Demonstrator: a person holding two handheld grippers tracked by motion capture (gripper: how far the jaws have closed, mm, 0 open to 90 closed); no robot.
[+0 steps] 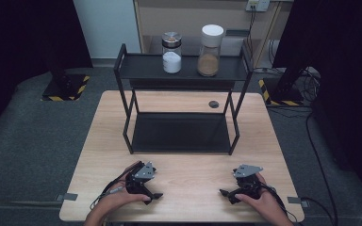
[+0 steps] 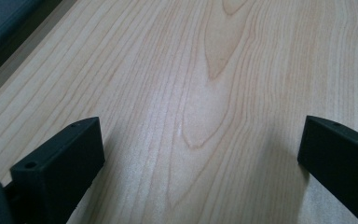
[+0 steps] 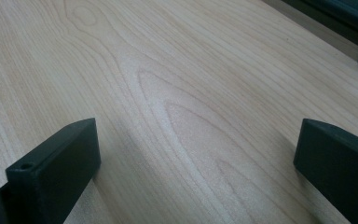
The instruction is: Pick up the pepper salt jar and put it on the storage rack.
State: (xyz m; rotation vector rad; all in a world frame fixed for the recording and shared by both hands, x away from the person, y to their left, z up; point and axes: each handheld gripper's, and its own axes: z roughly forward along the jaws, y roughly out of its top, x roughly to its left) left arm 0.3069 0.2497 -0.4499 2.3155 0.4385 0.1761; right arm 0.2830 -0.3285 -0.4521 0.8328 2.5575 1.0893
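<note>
Both grippers rest on the near edge of the table, jaws wide apart and holding nothing.

We hold the left gripper (image 1: 147,187) low on the wooden table (image 1: 188,172) at the near left, our left hand (image 1: 118,200) wrapped around its rear and the forearm coming in from the bottom edge; its tips point toward the middle of the table. Our right hand (image 1: 263,201) mirrors this at the near right, with the right gripper (image 1: 232,188) angled inward toward the left one, the two well apart. In the left gripper view (image 2: 196,149) and the right gripper view (image 3: 196,149) the black jaws stand far apart with bare wood grain between them. The black two-tier rack (image 1: 181,66) stands beyond both grippers; on its top shelf sit the jar of white powder (image 1: 172,52) and, just beside it to the right, the jar of brown powder (image 1: 209,44), both upright and well away from our hands.
</note>
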